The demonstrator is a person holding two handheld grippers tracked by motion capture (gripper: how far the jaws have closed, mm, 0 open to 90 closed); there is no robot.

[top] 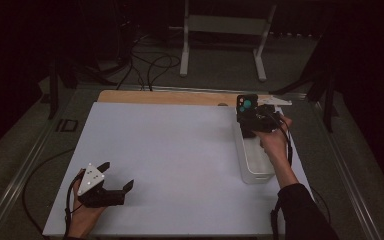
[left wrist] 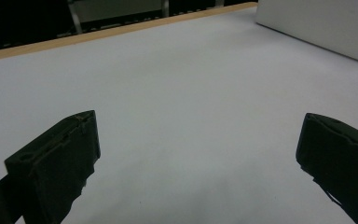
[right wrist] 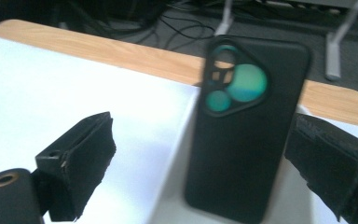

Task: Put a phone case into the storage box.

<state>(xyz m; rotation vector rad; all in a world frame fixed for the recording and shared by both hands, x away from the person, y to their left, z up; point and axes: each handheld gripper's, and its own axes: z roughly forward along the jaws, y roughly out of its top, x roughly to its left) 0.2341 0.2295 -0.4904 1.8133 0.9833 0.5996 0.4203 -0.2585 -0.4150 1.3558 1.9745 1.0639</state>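
From the high view, the right gripper (top: 252, 120) hangs over the far end of a white box (top: 254, 165) at the right side of the white table (top: 180, 160), with a black phone case (top: 246, 107) standing upright at its jaws; whether those jaws press the case cannot be told from up here; the left gripper (top: 116, 180) rests low near the front left corner, well apart from the box; in the left gripper view, the left gripper (left wrist: 198, 154) has its jaws spread wide over bare table, with nothing between them, and the box (left wrist: 321, 28) sits far off at the upper right; in the right gripper view, the right gripper (right wrist: 205, 163) shows what the high view hides: the case (right wrist: 247, 135) stands upright between the jaws with teal rings at its camera cut-out, one jaw well clear of it and the other just beside its edge, so it is apparently not pinched; contact on that side cannot be settled; to do this step well, I judge, keep the case vertical and centred over the box, and draw the jaws away slowly so that it does not tip
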